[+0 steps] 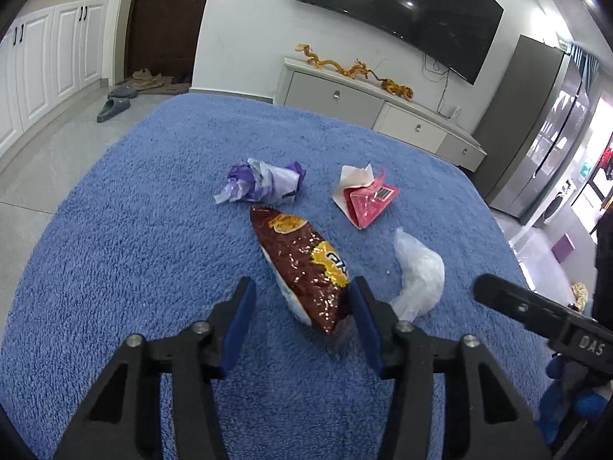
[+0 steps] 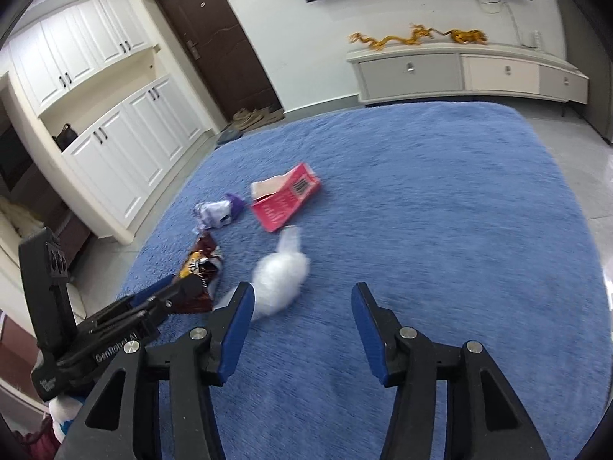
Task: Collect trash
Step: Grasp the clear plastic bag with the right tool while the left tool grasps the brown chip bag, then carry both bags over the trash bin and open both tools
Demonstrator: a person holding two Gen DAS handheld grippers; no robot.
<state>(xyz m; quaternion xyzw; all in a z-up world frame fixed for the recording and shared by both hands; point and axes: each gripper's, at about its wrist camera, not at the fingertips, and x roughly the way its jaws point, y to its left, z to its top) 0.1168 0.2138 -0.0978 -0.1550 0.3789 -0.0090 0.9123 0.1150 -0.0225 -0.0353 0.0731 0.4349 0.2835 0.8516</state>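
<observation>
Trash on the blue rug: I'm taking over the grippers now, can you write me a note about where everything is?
Left gripper: open, jaws either side of the near end of the chip bag, not pinching it.
Right gripper: open, empty, with the clear plastic wad just ahead of its left finger.
On the rug: chip bag, purple wrapper, red packet, plastic wad.
Done: nothing picked up that I can see.
Left: all four pieces. No bin in view.

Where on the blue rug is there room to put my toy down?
The blue rug is bare right of the red packet and white bag. It is crowded by the purple wrapper and chip bag.
</observation>
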